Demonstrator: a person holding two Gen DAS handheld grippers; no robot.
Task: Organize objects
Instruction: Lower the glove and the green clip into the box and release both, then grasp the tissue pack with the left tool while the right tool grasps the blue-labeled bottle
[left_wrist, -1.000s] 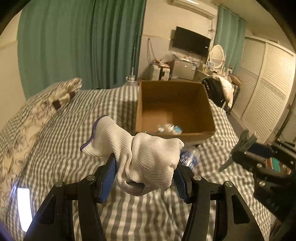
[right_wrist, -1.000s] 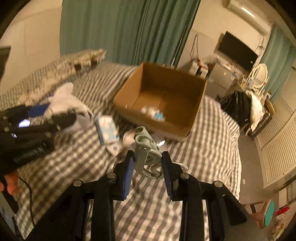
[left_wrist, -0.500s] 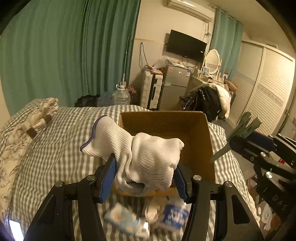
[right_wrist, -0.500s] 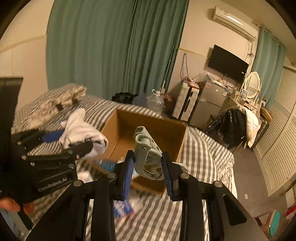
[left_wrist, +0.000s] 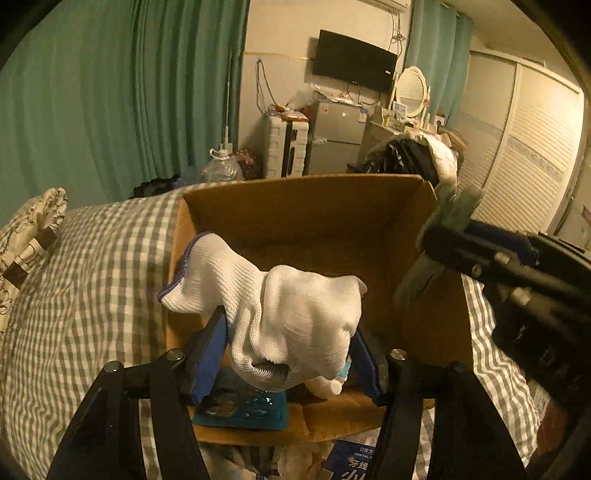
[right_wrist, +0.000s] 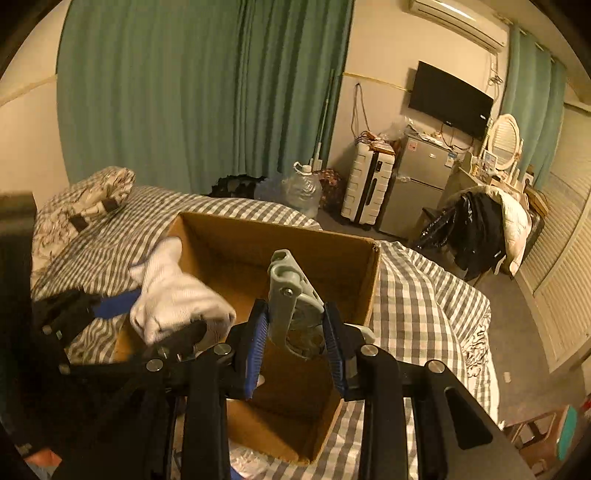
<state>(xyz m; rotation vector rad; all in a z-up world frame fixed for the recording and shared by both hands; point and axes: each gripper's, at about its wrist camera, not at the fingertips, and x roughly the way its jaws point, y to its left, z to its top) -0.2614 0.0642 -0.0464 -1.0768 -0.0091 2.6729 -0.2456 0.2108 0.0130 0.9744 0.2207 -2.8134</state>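
The left gripper (left_wrist: 288, 354) hangs over the cardboard box (left_wrist: 314, 229) on the bed; its jaws have just been opening around the white glove (left_wrist: 291, 317), probably to drop it. The right gripper (right_wrist: 295, 332) pinches a grey clip (right_wrist: 291, 306) above the box.

Both loaded grippers moved over the box (left_wrist: 306, 221).

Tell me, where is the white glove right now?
The white glove sits between the left gripper's blue pads, which have just been opening, above the cardboard box on the checked bed.
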